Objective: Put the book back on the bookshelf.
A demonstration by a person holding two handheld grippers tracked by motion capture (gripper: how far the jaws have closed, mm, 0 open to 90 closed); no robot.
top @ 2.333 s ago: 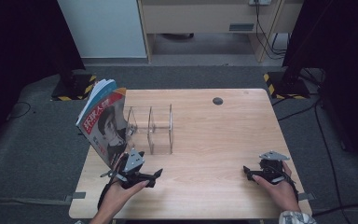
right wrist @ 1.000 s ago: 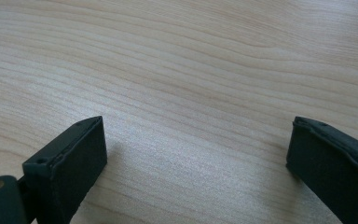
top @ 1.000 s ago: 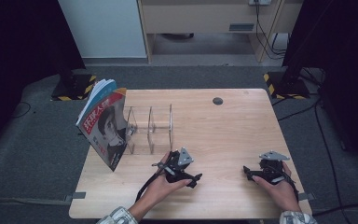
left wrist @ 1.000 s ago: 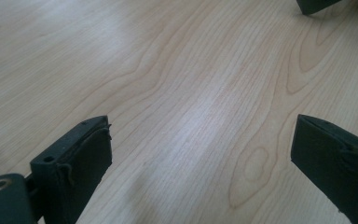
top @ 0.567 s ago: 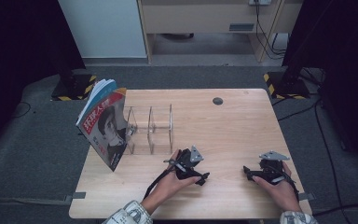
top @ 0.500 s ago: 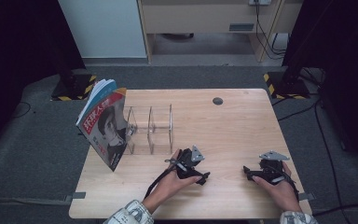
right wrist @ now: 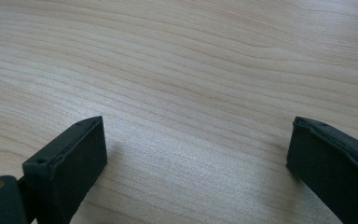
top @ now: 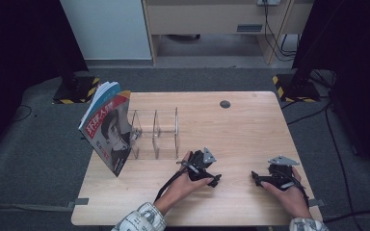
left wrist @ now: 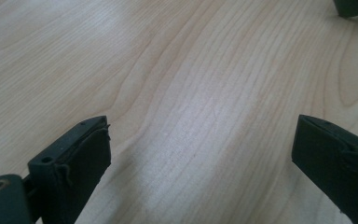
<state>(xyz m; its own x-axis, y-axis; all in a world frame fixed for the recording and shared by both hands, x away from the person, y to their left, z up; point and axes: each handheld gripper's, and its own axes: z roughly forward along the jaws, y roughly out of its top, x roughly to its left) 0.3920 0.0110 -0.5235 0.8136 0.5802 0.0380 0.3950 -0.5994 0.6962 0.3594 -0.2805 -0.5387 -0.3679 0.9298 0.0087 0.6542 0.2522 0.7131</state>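
Left gripper (top: 215,182) sits low on the table (top: 250,120) w/ jaws wide apart and nothing btwn them; right gripper (top: 255,177) same, parked near the front-right edge. Magazine (top: 107,129) stands tilted at the left end of the clear rack (top: 156,134), so we judge the job done. We'd just rest both grippers flat, well apart from rack & the dark disc (top: 225,104).
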